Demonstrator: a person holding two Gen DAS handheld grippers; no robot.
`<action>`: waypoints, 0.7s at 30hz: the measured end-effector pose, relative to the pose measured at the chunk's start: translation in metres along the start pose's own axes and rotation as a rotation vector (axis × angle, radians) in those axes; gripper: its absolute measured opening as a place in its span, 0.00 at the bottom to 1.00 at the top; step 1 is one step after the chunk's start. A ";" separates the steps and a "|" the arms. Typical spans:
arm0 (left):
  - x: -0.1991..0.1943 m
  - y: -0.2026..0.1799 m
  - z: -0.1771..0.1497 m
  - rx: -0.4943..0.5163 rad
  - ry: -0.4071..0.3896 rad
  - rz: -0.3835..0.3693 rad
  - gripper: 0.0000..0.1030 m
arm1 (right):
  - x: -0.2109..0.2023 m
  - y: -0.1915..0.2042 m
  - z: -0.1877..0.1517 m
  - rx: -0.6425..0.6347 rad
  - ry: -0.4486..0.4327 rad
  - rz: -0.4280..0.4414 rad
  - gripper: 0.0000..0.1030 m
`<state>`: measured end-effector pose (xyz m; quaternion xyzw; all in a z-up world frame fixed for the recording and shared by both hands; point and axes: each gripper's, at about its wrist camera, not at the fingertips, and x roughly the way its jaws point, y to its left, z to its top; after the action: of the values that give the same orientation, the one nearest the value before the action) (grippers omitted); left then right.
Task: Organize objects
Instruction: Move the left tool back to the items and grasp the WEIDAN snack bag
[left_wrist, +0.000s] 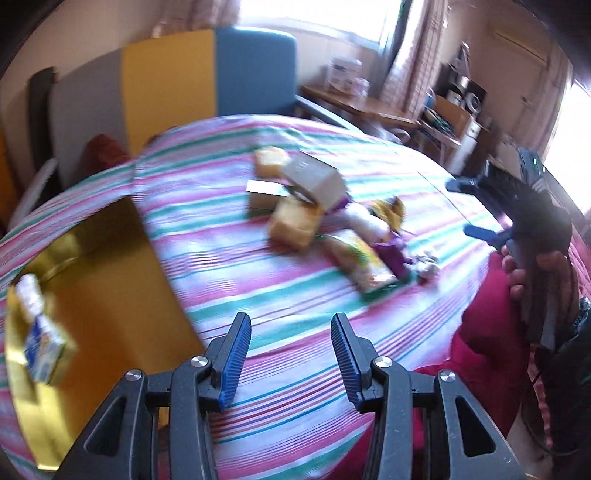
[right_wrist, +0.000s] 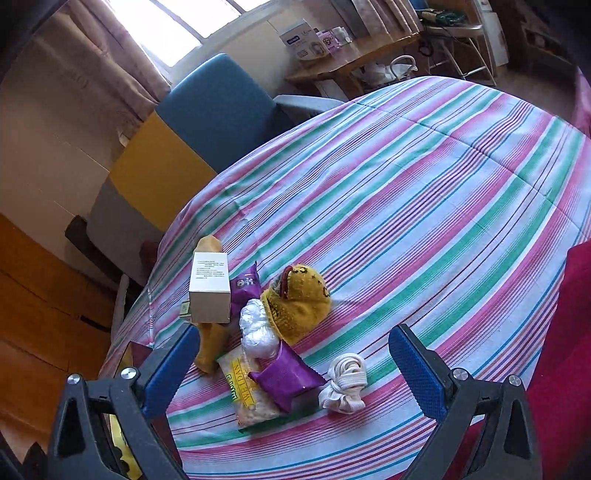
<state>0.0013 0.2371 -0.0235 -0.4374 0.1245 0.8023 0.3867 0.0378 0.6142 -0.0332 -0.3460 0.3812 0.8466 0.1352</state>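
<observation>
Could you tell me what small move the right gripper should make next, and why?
Probably lower the right gripper, open and empty, onto the purple packet lying atop the pile between its fingers; the yellow box already holds one item.

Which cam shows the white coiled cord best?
Right wrist. The white coiled cord lies sharp and unblocked on the striped cloth, just right of the purple packet, between the open fingers. In the left wrist view it is only a small blurred pale lump at the pile's right end.

A blue chair (right_wrist: 218, 107) stands behind the striped bedspread (right_wrist: 424, 192), near a wooden desk (right_wrist: 351, 62).
</observation>
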 end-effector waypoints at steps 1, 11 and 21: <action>0.008 -0.006 0.002 0.005 0.013 -0.016 0.44 | 0.000 -0.001 -0.001 0.001 0.001 0.006 1.00; 0.081 -0.043 0.020 -0.016 0.163 -0.087 0.51 | -0.002 -0.013 -0.002 0.050 -0.007 0.085 1.00; 0.120 -0.044 0.036 -0.102 0.223 -0.104 0.52 | -0.003 -0.011 -0.002 0.033 -0.004 0.112 1.00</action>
<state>-0.0269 0.3472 -0.0916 -0.5487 0.1028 0.7330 0.3887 0.0462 0.6205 -0.0385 -0.3202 0.4136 0.8471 0.0938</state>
